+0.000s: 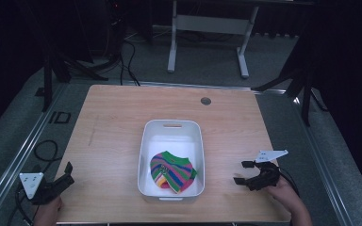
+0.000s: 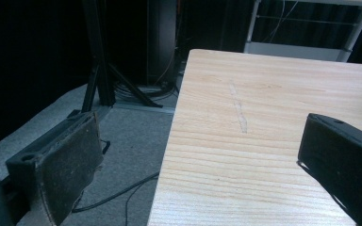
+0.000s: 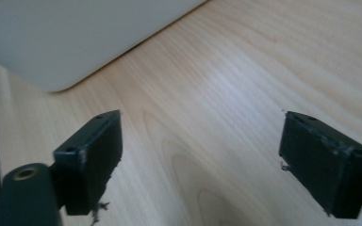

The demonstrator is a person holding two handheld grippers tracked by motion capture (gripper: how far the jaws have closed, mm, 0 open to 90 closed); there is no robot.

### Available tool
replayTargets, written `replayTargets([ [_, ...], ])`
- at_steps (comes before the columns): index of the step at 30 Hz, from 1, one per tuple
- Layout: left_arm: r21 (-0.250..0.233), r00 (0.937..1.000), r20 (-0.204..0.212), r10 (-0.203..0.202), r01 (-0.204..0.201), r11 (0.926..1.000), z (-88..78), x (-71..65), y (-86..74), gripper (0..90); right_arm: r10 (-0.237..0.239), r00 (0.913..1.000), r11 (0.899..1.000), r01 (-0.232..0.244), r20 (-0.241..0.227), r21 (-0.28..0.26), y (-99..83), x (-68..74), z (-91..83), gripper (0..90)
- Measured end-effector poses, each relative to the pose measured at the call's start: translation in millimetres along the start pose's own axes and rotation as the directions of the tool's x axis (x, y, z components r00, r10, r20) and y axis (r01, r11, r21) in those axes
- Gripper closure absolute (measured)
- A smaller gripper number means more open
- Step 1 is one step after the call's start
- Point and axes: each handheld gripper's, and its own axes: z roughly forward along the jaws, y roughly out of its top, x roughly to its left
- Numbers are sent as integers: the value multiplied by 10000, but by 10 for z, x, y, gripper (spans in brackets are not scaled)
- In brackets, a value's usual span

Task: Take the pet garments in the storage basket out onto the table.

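Striped cloth (image 1: 172,172) lies crumpled inside white bin (image 1: 146,141) on table (image 1: 108,127).

We held the left gripper (image 1: 65,175) at the near left corner of the table (image 1: 113,117), its jaws spread wide and aimed toward the far right, one jaw past the table's left edge and the other over the wood. Nothing lay between them. Our left hand (image 1: 47,212) gripped it from behind, near the table's front edge. The right gripper (image 1: 243,172) sat low over the table's near right part, jaws wide apart and empty, pointing left. Our right hand (image 1: 283,190) held it from the right, the forearm running off past the table's near right corner.
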Motion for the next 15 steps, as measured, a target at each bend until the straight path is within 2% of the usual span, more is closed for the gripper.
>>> replayTargets([
  [6, 0, 10000, 3, -10, 10, 10000, 0, 1, 0, 9, -371, 9991, 9992, 374, -198, 135, 209, 122, 44, 144],
  [15, -4, 10000, 18, -22, 22, 10000, -1, 3, 0, 9, -825, 9964, 9962, 819, -170, -304, 528, 278, 11, 133],
])
